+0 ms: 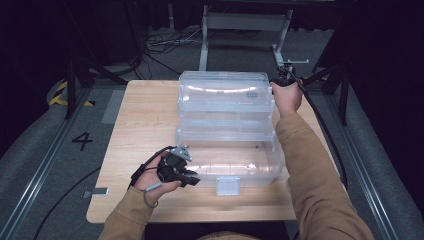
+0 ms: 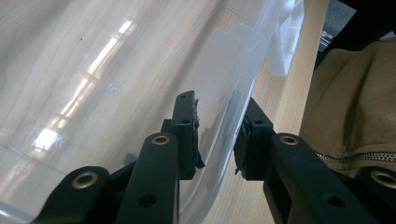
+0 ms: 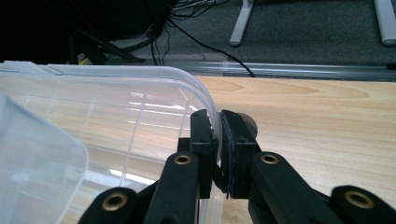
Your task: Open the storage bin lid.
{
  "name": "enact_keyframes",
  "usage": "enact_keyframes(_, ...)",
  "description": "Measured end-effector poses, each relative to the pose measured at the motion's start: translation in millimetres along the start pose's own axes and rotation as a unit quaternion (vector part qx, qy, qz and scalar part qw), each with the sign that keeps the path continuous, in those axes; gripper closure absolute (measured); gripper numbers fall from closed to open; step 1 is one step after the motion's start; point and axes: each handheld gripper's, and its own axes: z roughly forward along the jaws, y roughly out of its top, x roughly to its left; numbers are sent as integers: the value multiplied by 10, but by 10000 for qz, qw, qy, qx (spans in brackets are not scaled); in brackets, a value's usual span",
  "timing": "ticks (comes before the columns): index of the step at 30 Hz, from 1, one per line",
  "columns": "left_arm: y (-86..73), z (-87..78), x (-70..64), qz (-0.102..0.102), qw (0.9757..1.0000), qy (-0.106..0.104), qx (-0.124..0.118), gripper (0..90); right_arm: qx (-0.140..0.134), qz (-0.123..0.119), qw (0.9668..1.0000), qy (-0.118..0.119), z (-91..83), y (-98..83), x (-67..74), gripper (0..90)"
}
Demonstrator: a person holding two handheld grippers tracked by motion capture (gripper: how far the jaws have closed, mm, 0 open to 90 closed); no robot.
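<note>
A clear plastic box (image 1: 260,165) stands on the wooden table (image 1: 140,115) with its hinged lid (image 1: 225,92) swung up at the far side. My left gripper (image 1: 192,179) is at the box's near left corner. In the left gripper view its jaws (image 2: 218,103) stand astride the box's front wall (image 2: 219,140), one pad inside and one outside, pressing on it. My right gripper (image 1: 282,80) is at the lid's far right corner. In the right gripper view it (image 3: 215,116) is shut on the lid's curved rim (image 3: 187,79).
A white latch tab (image 1: 227,186) hangs from the box's front edge. Bare tabletop lies left of the box and along the front edge. Beyond the table are grey floor, cables (image 1: 165,45) and metal stand legs (image 1: 204,45).
</note>
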Motion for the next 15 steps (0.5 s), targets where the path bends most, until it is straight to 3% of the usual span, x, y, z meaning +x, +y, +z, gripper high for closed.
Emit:
enact_keyframes(5, 0, -1, -1, 3, 10000, 12, 6, 730, 164, 15, 9999, -24, 84, -36, -29, 837)
enact_keyframes(12, -1, 0, 1, -6, 10000, -10, -7, 730, 176, -4, 9998, 79, 101, -32, -57, 822)
enact_keyframes(15, 0, 0, 1, -6, 10000, -13, -5, 730, 122, -63, 9999, 52, 97, -36, -56, 770)
